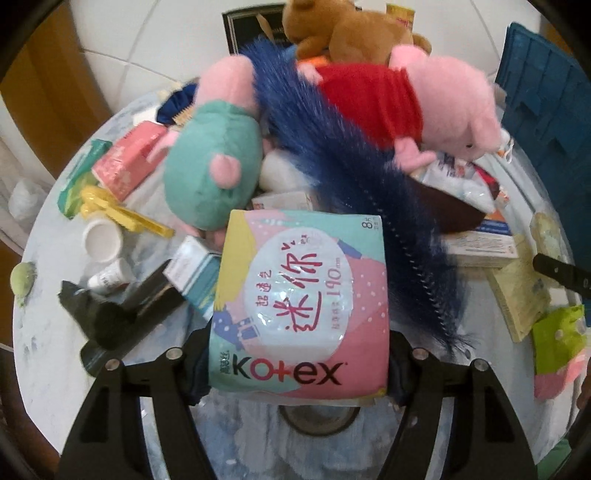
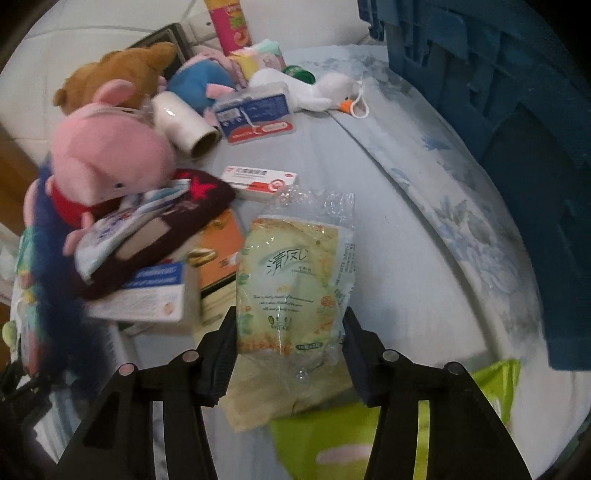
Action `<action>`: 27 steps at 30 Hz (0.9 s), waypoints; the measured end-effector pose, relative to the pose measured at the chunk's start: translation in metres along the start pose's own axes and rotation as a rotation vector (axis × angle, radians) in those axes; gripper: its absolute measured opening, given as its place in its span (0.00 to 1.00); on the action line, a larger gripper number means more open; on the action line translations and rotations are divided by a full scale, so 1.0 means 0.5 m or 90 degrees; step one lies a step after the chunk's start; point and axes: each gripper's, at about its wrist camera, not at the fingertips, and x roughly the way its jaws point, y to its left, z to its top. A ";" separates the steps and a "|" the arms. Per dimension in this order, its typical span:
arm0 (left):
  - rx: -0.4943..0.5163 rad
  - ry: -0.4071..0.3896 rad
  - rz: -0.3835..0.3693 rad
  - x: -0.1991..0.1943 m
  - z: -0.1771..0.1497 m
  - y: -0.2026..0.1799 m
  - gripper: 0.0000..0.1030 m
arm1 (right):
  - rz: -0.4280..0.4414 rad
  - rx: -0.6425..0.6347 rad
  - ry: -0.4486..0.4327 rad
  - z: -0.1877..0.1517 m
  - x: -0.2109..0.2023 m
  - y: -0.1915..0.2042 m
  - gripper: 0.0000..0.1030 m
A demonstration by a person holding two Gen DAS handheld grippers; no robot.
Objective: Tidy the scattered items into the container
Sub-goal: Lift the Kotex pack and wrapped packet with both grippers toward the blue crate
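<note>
A pink and teal Kotex pad pack (image 1: 299,288) sits upright between the fingers of my left gripper (image 1: 299,365), which is shut on its lower edge, clear of the clutter below. In the right wrist view a yellow-green tissue pack (image 2: 291,273) in clear wrap lies between the fingers of my right gripper (image 2: 290,339), and both pads touch its sides. The blue plastic crate (image 1: 546,122) stands at the table's far right, also the blue crate (image 2: 498,92) above and right of the right gripper.
The round table's pale floral cloth (image 2: 406,258) carries a heap: a pink pig plush (image 1: 436,99), a green plush (image 1: 210,173), a blue feather duster (image 1: 351,177), a brown bear (image 1: 343,33), boxes and bottles. A lime green pack (image 2: 332,435) lies under the right gripper.
</note>
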 end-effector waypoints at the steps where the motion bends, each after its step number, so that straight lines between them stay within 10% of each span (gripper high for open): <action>1: -0.002 -0.006 0.000 -0.008 -0.003 0.005 0.68 | 0.005 -0.003 -0.006 -0.007 -0.012 0.005 0.50; 27: 0.023 -0.201 -0.075 -0.305 0.057 0.028 0.68 | 0.074 -0.141 -0.220 -0.029 -0.399 0.206 0.50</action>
